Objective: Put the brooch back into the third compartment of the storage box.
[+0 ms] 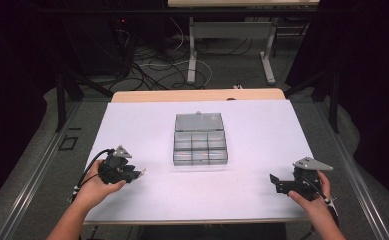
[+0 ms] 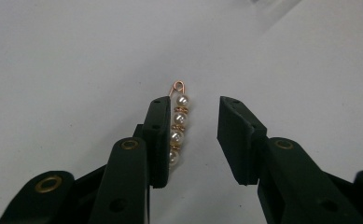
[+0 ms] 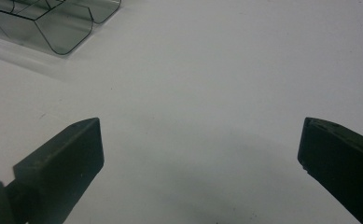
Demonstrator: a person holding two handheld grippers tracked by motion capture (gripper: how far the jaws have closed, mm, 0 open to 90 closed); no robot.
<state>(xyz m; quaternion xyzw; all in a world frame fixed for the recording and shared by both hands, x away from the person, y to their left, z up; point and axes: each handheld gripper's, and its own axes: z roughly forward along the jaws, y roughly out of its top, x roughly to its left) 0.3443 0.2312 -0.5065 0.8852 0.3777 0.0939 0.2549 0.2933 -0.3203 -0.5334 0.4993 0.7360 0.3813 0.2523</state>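
Left gripper [image 2: 191, 135]: jaws apart, pearl pin [image 2: 178, 127] between them, touching one jaw only.
Right gripper [image 3: 200, 154]: jaws wide apart, holding nothing.
Clear box [image 1: 200, 140]: far middle of table [image 1: 132, 120].

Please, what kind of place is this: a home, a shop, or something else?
Most likely a lab or recording station, not a home. A white work table stands inside a dark frame, with loose cables on the floor behind it. On the table there is just a clear compartment box.
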